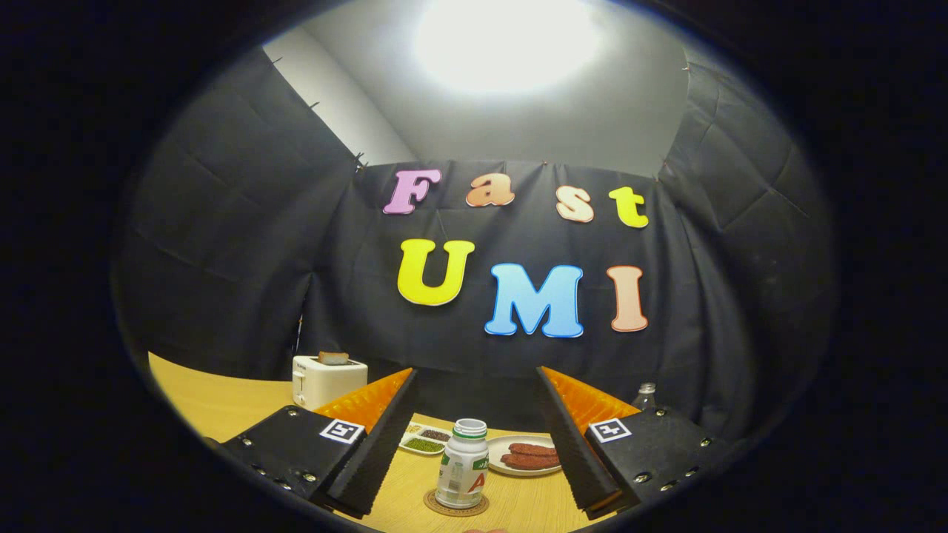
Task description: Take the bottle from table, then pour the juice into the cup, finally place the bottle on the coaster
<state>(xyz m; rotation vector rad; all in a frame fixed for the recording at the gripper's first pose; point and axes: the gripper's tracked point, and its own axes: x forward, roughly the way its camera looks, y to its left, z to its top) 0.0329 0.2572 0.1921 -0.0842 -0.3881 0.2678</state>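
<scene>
1. Holding the gripper (474,463) low over the table (222,400), I am keeping its two fingers spread wide apart, pressing on nothing.

2. Sighting the bottle (462,465) between the fingers and just ahead of them, I am logging it as upright, uncapped at its wide mouth, pale-bodied, with a green and white label carrying a red mark. It is standing on the round coaster (455,506), whose rim is showing around its base.

3. Judging handling: I am reckoning it a small, rigid plastic bottle, likely light, smooth-sided and somewhat slippery over the label. With the mouth open, any tilt is risking a spill, so I am planning to take hold at mid-body, on the label band, one finger on each side, squeezing gently.

4. Noting a divided dish (424,440) of green and dark grains just beyond the bottle, toward the left finger, and a plate (518,466) of reddish-brown food slices beside it, toward the right finger.

5. Noting a white toaster (326,379) with a slice of bread (333,358) in its slot farther back on the left, and a clear bottle top (646,396) peeping above the right finger.

6. Seeing no cup from here, I am not able to say whether the pouring is done.
</scene>
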